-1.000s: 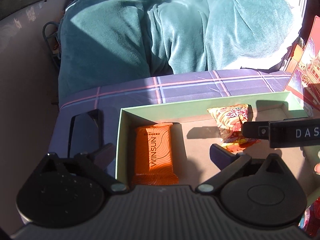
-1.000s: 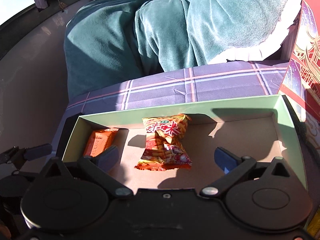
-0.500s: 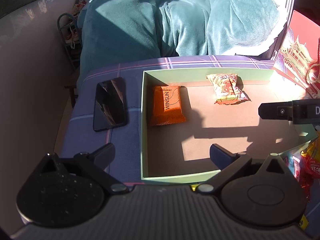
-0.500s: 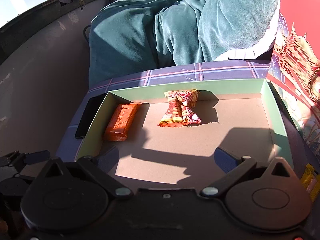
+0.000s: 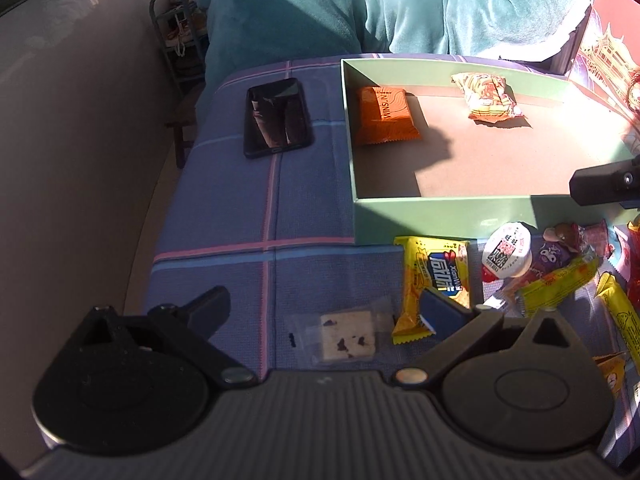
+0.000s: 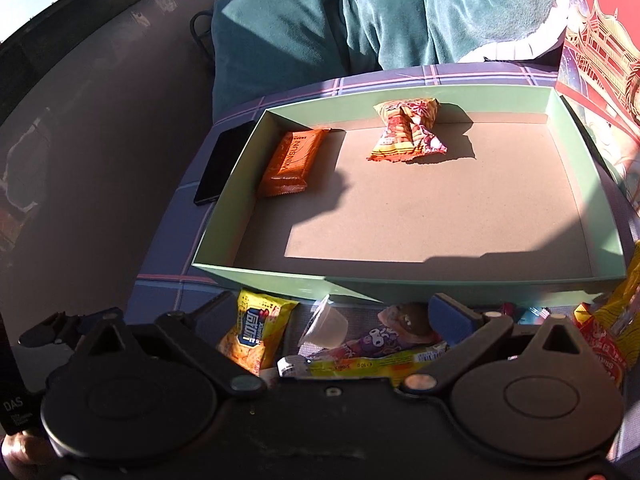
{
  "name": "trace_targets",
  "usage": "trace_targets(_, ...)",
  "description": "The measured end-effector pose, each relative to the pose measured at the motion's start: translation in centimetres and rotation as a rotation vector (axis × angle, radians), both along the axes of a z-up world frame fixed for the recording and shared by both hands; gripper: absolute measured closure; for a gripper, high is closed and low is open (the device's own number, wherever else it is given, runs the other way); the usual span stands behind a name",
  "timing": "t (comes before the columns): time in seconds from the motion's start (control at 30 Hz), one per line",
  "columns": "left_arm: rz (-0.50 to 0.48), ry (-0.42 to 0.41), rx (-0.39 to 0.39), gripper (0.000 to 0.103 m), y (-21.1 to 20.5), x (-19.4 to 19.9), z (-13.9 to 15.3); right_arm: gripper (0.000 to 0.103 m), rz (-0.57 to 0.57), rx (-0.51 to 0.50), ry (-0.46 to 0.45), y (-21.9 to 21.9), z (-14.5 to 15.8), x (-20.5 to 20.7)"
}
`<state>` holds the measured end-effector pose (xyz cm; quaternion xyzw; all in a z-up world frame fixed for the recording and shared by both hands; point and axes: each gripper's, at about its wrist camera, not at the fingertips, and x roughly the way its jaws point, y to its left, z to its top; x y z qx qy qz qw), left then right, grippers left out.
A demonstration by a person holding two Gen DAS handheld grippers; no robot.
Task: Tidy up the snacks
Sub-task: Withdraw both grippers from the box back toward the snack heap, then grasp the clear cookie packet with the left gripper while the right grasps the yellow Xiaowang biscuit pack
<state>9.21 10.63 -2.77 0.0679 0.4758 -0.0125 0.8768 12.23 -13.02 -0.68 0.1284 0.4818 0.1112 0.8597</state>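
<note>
A green box (image 5: 440,202) (image 6: 256,272) holds an orange Winsun bar (image 5: 385,115) (image 6: 292,162) at its left and a red-yellow snack bag (image 5: 486,96) (image 6: 408,130) at the back. Loose snacks lie in front of the box: a yellow packet (image 5: 434,276) (image 6: 256,330), a small jelly cup (image 5: 506,250) (image 6: 326,326), a purple-yellow stick (image 6: 372,354) and a clear-wrapped white biscuit (image 5: 347,336). My left gripper (image 5: 324,304) is open above the biscuit. My right gripper (image 6: 332,312) is open above the pile.
A black phone (image 5: 277,117) (image 6: 224,162) lies left of the box on the plaid cloth (image 5: 240,220). A teal blanket (image 5: 400,4) lies behind. A red patterned box (image 6: 600,60) stands at the right. The right gripper's finger (image 5: 604,186) shows at the right edge of the left wrist view.
Both grippers have pulled back and up from the box, both open. The loose snack pile in front of the box has come into view.
</note>
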Motion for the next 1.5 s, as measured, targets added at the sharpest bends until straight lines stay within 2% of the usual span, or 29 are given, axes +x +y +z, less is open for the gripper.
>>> trace_targets(0.07, 0.008, 0.020, -0.006, 0.000, 0.6, -0.5, -0.6, 0.002, 0.009, 0.013, 0.014, 0.5, -0.4, -0.4)
trace_targets(0.17, 0.027, 0.035, 0.000, 0.000, 1.4, -0.8, -1.3, 0.016, 0.027, 0.043, 0.038, 1.5, -1.2, -0.5)
trace_targets(0.23, 0.011, 0.018, 0.013, 0.000, 1.7, -1.2, -1.6, 0.042, 0.046, 0.063, 0.051, 2.4, -1.7, -0.5)
trace_targets(0.27, -0.011, 0.010, 0.028, 0.000, 1.6, -1.5, -1.7, 0.049, 0.056, 0.070, 0.063, 3.0, -2.0, -0.4)
trace_targets(0.3, -0.033, 0.006, 0.045, 0.000, 1.6, -1.7, -1.8, 0.061, 0.070, 0.079, 0.074, 3.5, -2.3, -0.4)
trace_targets(0.33, -0.062, 0.003, 0.063, 0.000, 1.5, -1.8, -2.0, 0.066, 0.084, 0.090, 0.087, 4.1, -2.6, -0.4)
trace_targets(0.5, -0.184, 0.004, 0.073, 0.000, 1.3, -1.4, -2.6, 0.066, 0.123, 0.095, 0.136, 6.5, -4.1, 0.5)
trace_targets(0.67, -0.314, 0.011, 0.082, 0.002, 0.3, 0.3, -3.7, 0.065, 0.107, 0.103, 0.193, 8.2, -5.6, 2.2)
trace_targets(0.7, -0.338, 0.022, 0.072, 0.005, 0.2, 0.5, -4.0, 0.062, 0.105, 0.095, 0.197, 8.6, -5.8, 2.5)
trace_targets(0.73, -0.372, 0.045, 0.043, 0.023, 0.1, 0.7, -4.2, 0.056, 0.103, 0.089, 0.197, 9.0, -6.0, 2.7)
trace_targets(0.77, -0.383, 0.061, 0.019, 0.029, 0.0, 0.7, -4.3, 0.053, 0.101, 0.082, 0.196, 9.3, -6.1, 2.9)
trace_targets(0.87, -0.378, 0.054, -0.016, 0.034, 0.6, 0.0, -4.0, 0.046, 0.099, 0.039, 0.182, 10.4, -6.4, 3.3)
trace_targets(0.97, -0.317, 0.090, -0.077, 0.033, 2.3, -0.6, -4.1, 0.045, 0.106, 0.003, 0.176, 11.8, -7.0, 3.4)
trace_targets(1.1, -0.273, 0.111, -0.096, 0.030, 3.8, -1.1, -3.9, 0.046, 0.133, -0.094, 0.121, 14.0, -7.6, 2.4)
trace_targets(1.13, -0.278, 0.108, -0.091, 0.027, 3.9, -1.1, -3.8, 0.053, 0.146, -0.121, 0.106, 14.4, -7.6, 2.2)
trace_targets(1.17, -0.285, 0.102, -0.083, 0.020, 3.9, -1.1, -3.8, 0.054, 0.166, -0.147, 0.081, 14.8, -7.5, 1.8)
trace_targets(1.23, -0.311, 0.077, -0.048, 0.012, 3.6, -1.2, -3.6, 0.056, 0.187, -0.137, 0.072, 14.8, -7.5, 1.4)
trace_targets(1.33, -0.365, 0.066, 0.012, 0.011, 2.8, -1.2, -3.9, 0.056, 0.174, -0.093, 0.100, 13.6, -7.4, 1.5)
trace_targets(1.4, -0.401, 0.088, 0.014, 0.025, 2.2, -1.3, -4.5, 0.056, 0.172, -0.060, 0.111, 12.8, -7.1, 1.4)
trace_targets(1.43, -0.426, 0.089, -0.023, 0.044, 2.2, -1.4, -4.4, 0.056, 0.175, -0.043, 0.114, 12.4, -6.9, 1.4)
trace_targets(1.47, -0.437, 0.097, -0.047, 0.068, 2.1, -1.6, -4.2, 0.056, 0.178, -0.029, 0.116, 12.0, -6.7, 1.4)
trace_targets(1.5, -0.435, 0.108, -0.068, 0.077, 2.0, -1.8, -4.0, 0.057, 0.178, -0.019, 0.117, 11.7, -6.4, 1.4)
